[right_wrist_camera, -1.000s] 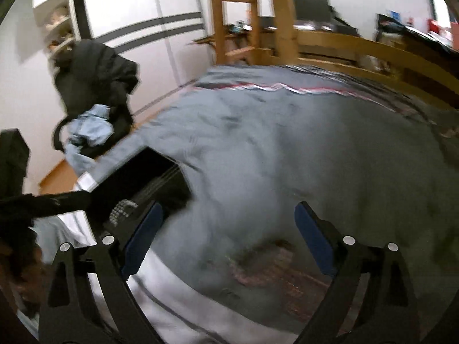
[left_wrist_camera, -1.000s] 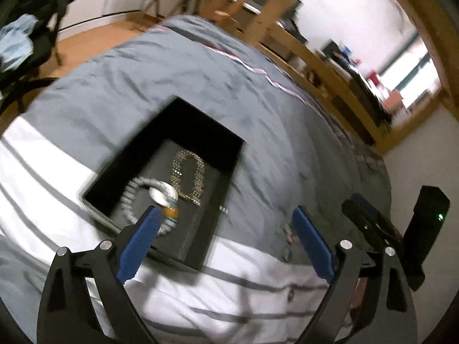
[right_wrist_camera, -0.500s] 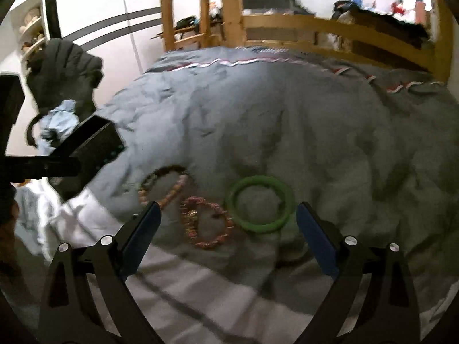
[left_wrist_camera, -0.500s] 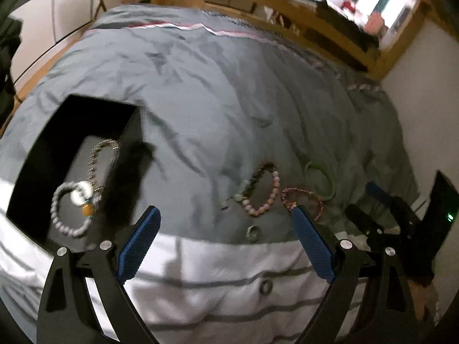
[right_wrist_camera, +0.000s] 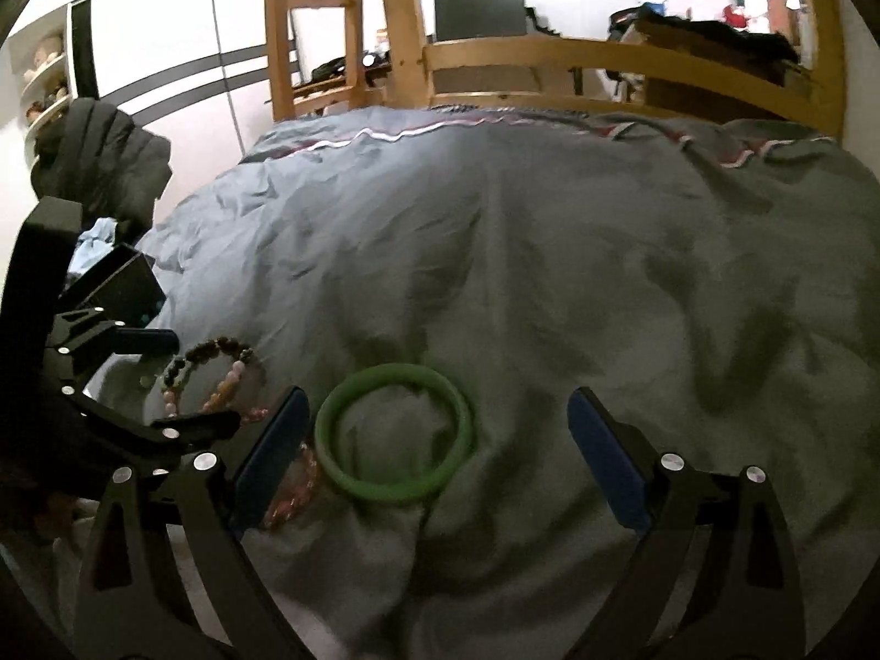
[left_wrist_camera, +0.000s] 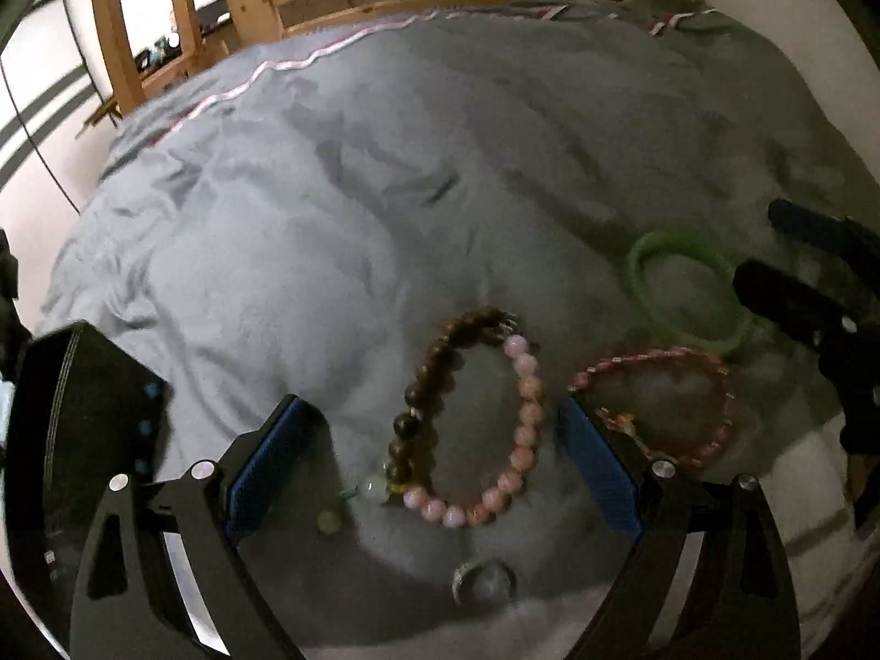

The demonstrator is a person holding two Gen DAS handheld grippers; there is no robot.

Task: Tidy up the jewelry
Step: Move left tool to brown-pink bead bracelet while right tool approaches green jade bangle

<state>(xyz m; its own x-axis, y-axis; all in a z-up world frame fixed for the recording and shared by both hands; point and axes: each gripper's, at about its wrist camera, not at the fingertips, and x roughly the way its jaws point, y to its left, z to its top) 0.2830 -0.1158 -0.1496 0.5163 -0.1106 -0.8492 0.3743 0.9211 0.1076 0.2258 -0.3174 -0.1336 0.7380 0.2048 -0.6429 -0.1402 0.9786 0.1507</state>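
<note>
Swung rightward off the black jewelry box point(left_wrist_camera: 82, 440) since a second ago, now at far left edge. Left gripper point(left_wrist_camera: 434, 451) spread wide, holding nothing, poised over brown-and-pink bead bracelet point(left_wrist_camera: 473, 418) on grey duvet point(left_wrist_camera: 385, 192). Right gripper point(right_wrist_camera: 434, 456) likewise wide and bare, framing green bangle point(right_wrist_camera: 393, 432). Red bead bracelet point(left_wrist_camera: 660, 407) between the two, touching the bangle. Small ring point(left_wrist_camera: 484, 583) nearer, slightly blurred.
</note>
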